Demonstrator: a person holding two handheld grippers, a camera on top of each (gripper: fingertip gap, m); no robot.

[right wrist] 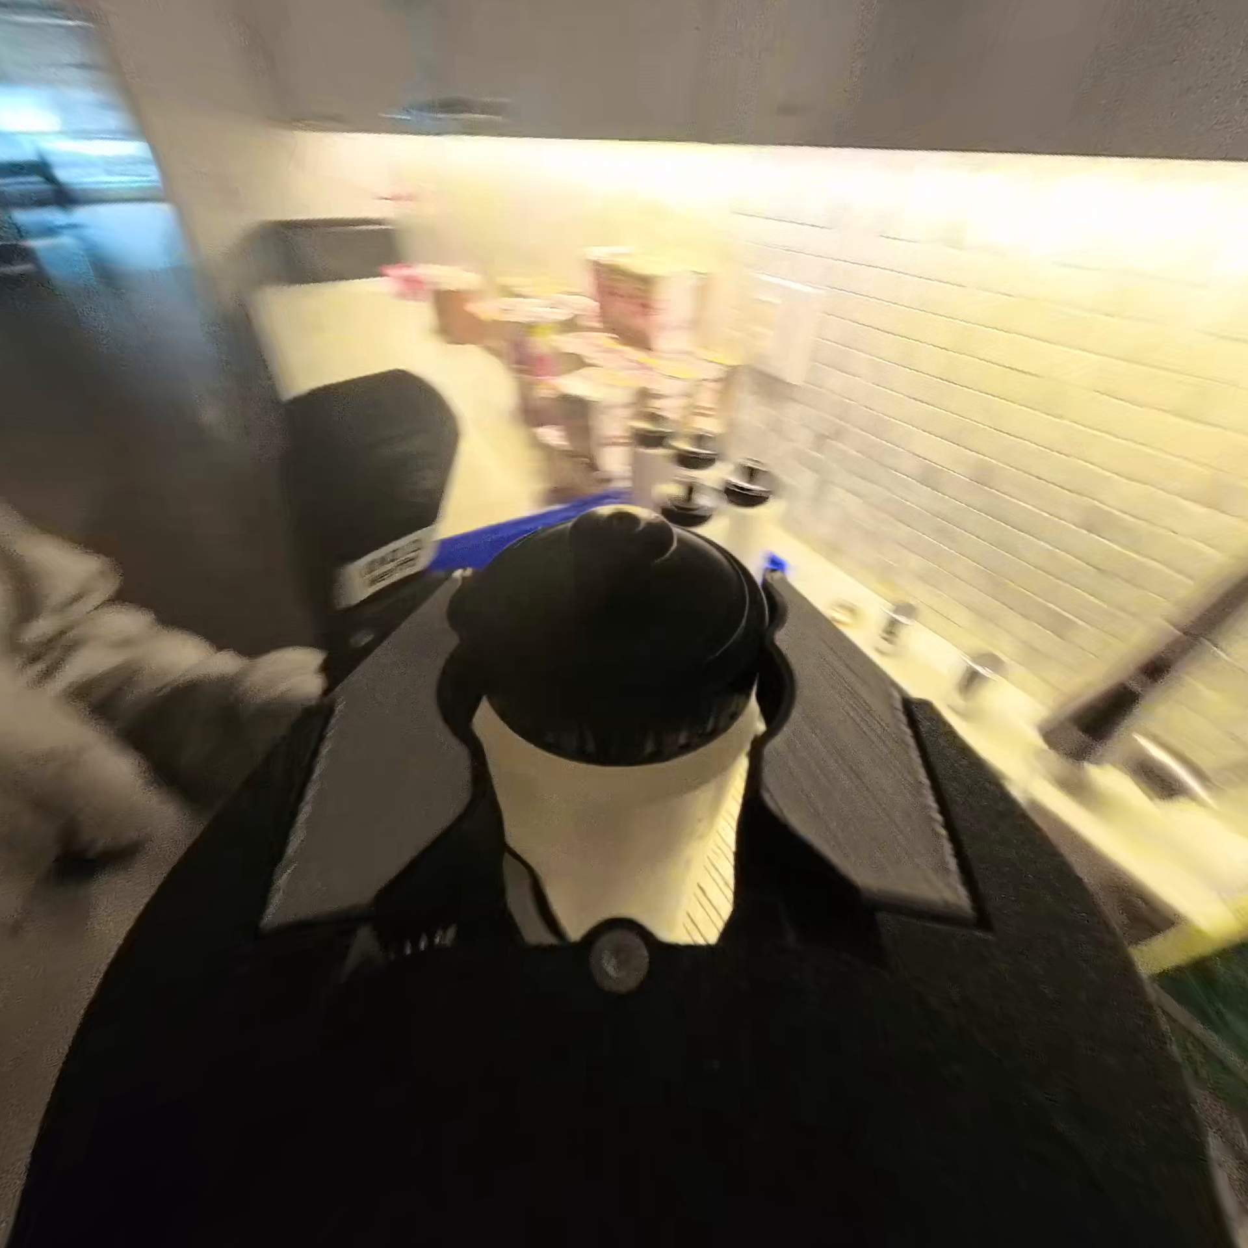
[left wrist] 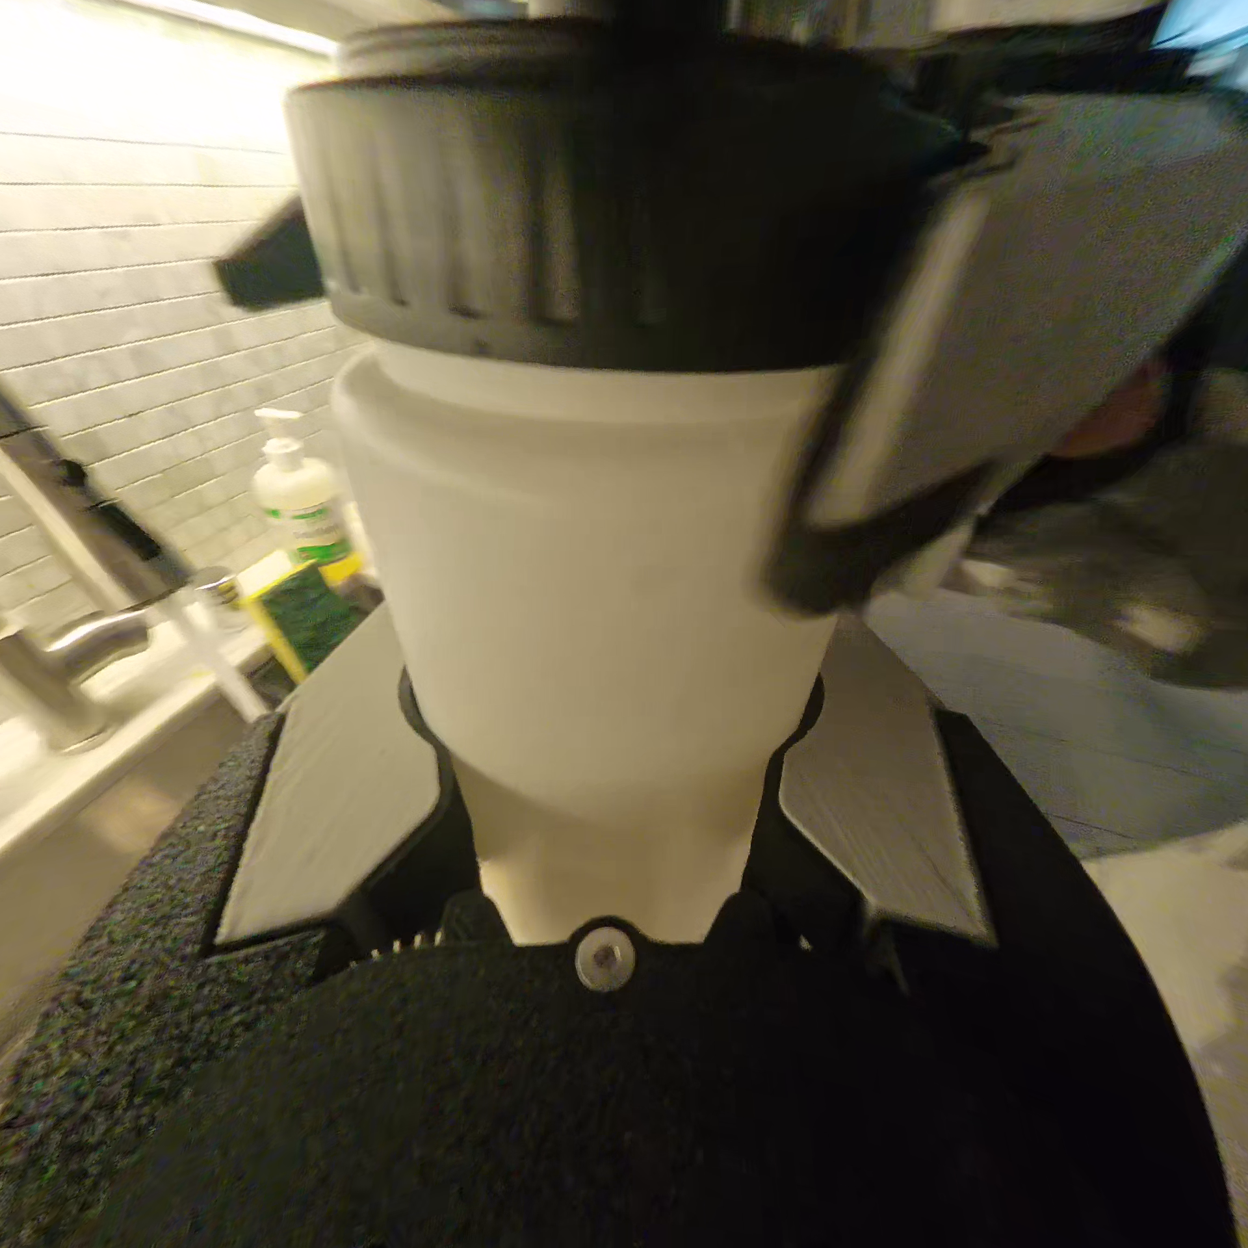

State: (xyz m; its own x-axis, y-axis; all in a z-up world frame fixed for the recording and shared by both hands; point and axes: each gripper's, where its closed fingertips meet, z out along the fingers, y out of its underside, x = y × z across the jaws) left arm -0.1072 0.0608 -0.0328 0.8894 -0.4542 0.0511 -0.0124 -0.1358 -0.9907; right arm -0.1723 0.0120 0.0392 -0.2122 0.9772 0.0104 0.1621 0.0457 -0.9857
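Note:
A white plastic bottle [left wrist: 581, 554] with a black ribbed lid [left wrist: 574, 223] fills the left wrist view. My left gripper [left wrist: 614, 675] is shut on the bottle's white body. One grey-padded finger [left wrist: 1013, 304] of the right gripper presses the lid from the right, and a black part of its other finger shows at the lid's left. In the right wrist view my right gripper [right wrist: 611, 608] is shut on the black lid [right wrist: 608, 662] above the white bottle [right wrist: 608, 824]. The left gripper's black body [right wrist: 365, 473] is behind on the left.
A pump soap bottle [left wrist: 297, 486], a green and yellow sponge [left wrist: 304, 621] and a metal faucet [left wrist: 74, 648] stand by a white tiled wall [left wrist: 135, 270]. Several blurred containers [right wrist: 608, 351] crowd the far counter. A person's grey sleeve [right wrist: 101, 709] is at the left.

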